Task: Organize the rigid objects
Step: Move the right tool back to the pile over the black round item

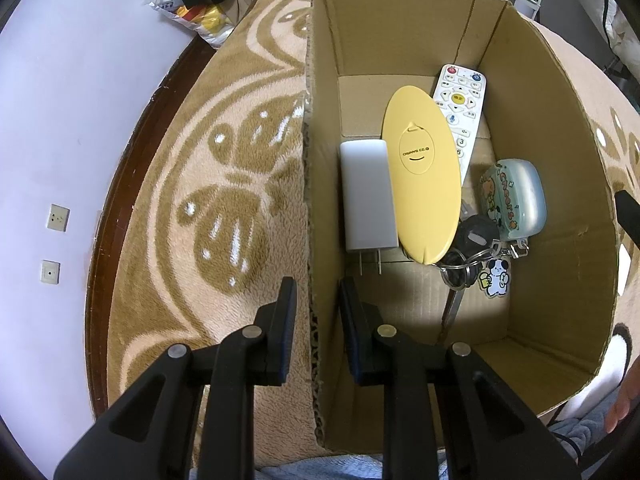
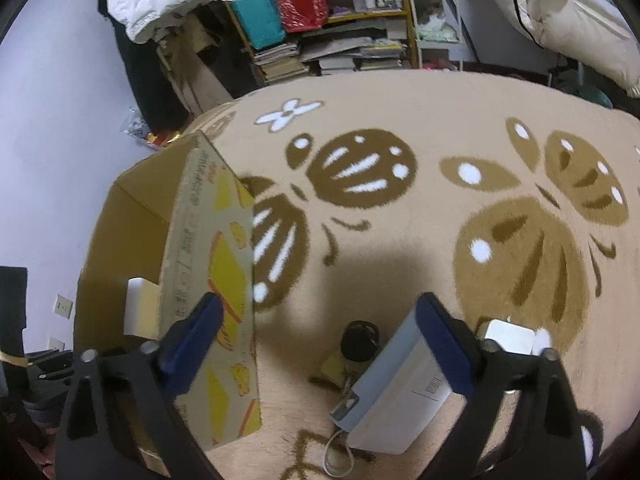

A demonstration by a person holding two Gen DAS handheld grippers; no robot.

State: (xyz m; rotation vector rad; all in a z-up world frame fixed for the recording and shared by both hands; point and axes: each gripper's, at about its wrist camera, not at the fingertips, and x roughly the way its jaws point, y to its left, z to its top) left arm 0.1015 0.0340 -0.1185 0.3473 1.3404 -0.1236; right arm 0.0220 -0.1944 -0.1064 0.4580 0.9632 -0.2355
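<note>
Straddling the cardboard box wall, the left gripper is seen slightly spread, pinching nothing. Inside lie a white charger, yellow oval case, white remote, blue earbud case and keys. On the butterfly-patterned blanket — a power bank sits between the right gripper fingers, widely spread. Cluttered shelves are seen behind.

The yellow oval case, ahead of the left tool, carries "SANRIO". The blue pouch, further right, says "Cheers". The remote shows a "3" key.
</note>
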